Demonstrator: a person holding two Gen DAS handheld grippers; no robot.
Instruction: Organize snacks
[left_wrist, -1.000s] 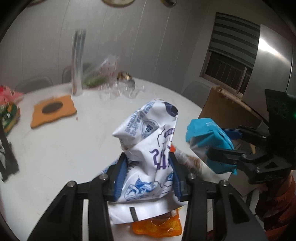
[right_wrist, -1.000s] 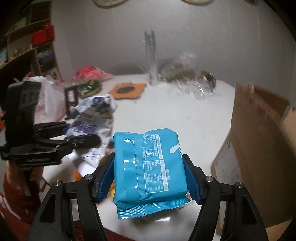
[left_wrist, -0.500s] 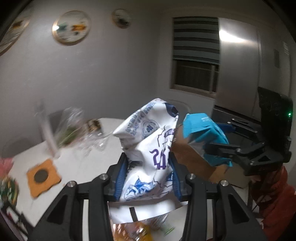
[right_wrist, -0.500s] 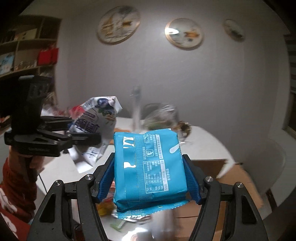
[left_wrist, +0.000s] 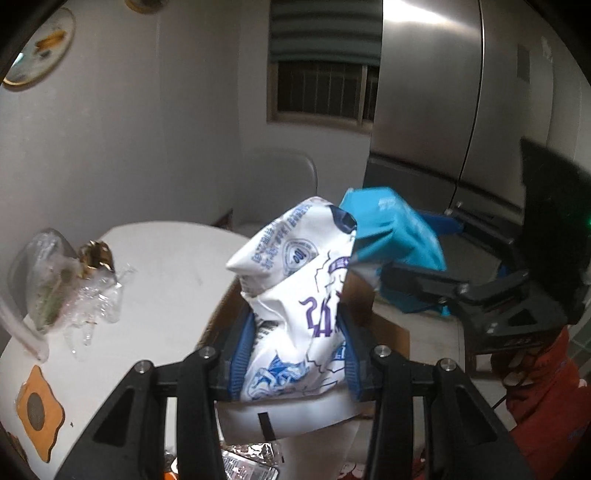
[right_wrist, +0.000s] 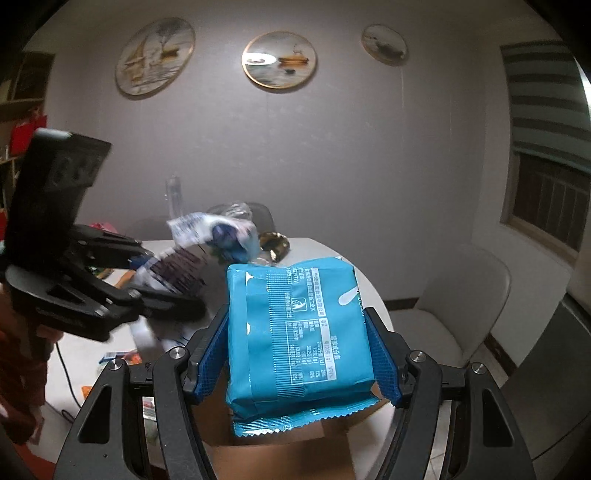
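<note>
White round table (left_wrist: 173, 266) below you. Your left gripper (left_wrist: 295, 354) pinches the crumpled white bag (left_wrist: 295, 288); your right gripper (right_wrist: 299, 347) clamps the blue packet (right_wrist: 295, 332) above the cardboard box (right_wrist: 280, 458).

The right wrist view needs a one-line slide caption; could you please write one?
Right hand-held gripper clamps a blue snack pack above a cardboard box; left hand-held gripper holds a white snack bag.

Each camera sits just behind its own gripper's two fingers, looking forward and downward, very near whatever is clamped there. The left view faces right toward the refrigerator (left_wrist: 436, 92) and window. The right view faces the wall plates (right_wrist: 279, 59). Both share the white table (left_wrist: 177, 266) and each other's gripper.
</note>
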